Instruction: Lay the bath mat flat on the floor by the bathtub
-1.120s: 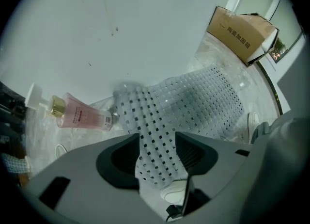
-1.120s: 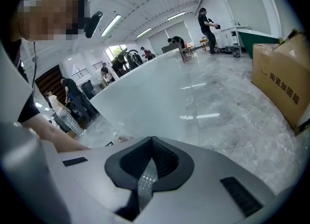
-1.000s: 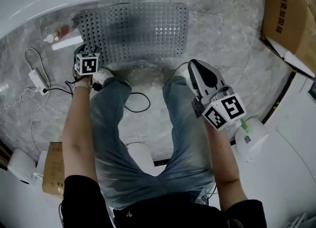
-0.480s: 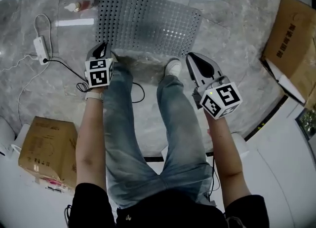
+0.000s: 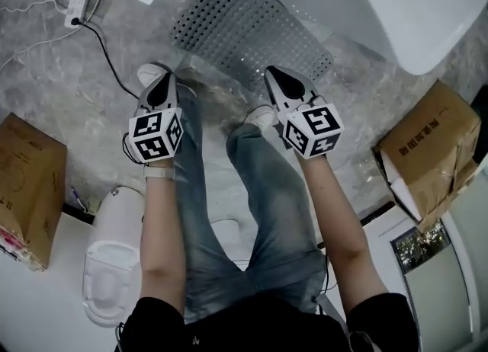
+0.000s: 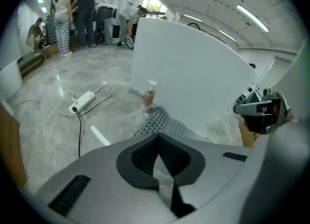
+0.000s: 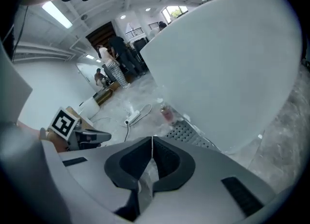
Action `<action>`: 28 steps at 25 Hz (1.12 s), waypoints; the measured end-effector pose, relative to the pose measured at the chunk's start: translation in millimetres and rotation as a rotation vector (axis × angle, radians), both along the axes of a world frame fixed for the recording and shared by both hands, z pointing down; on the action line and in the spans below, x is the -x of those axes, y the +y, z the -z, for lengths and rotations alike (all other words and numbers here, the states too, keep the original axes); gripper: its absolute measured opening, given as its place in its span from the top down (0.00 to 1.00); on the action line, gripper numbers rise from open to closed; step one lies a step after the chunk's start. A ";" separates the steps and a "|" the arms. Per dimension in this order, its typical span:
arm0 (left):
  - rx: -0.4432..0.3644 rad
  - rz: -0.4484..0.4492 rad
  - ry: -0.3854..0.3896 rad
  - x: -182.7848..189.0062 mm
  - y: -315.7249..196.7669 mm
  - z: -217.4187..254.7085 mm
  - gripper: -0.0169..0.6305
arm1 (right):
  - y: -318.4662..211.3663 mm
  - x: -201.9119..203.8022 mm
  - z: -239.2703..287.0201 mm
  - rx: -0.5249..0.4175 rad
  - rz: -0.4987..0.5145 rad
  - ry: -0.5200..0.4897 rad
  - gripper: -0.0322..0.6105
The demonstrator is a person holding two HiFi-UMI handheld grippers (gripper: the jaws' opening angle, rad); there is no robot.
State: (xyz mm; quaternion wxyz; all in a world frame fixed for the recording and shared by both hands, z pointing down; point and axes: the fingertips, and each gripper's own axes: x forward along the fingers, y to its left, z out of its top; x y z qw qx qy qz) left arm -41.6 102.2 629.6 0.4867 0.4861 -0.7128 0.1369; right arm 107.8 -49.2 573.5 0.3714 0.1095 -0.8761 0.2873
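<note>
Mat position: the bath mat [image 5: 252, 34] lies spread out on the floor [image 5: 76, 76], its long side just beside the bathtub [image 5: 412, 8].
Done: the laying looks finished. The mat appears flat, with no fold or curled corner showing.
Left: little, by my reading. At most a check of the far edge, which the head view cuts off.
Left hand-held gripper [image 5: 160, 95]: jaws closed tip to tip, raised clear of the mat and not on it.
Right hand-held gripper [image 5: 282, 84]: jaws together, also off the mat.
Loose wrap: clear plastic wrap [image 5: 221, 103] sits crumpled on the floor by the person's shoes.
Containers: 2 cardboard boxes. The left box [image 5: 23, 183] looks shut. The right box [image 5: 423, 152] has a flap hanging open, with its contents out of sight.
Bottle: a small bottle [image 6: 147, 99] holding pink liquid stands at the mat's far end.
</note>
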 end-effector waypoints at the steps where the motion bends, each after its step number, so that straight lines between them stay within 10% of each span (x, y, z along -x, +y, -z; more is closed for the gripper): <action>1: 0.003 0.036 0.009 3.9 10.1 -2.8 0.95 | 1.9 16.5 -9.7 0.001 0.021 0.001 0.91; 21: 0.067 0.298 0.131 131.0 51.3 -64.4 0.95 | 40.1 204.5 -270.9 -0.097 0.255 0.237 0.85; 28: 0.087 0.281 0.114 166.8 60.4 -63.7 0.95 | 25.4 230.4 -332.1 -0.155 0.250 0.351 0.57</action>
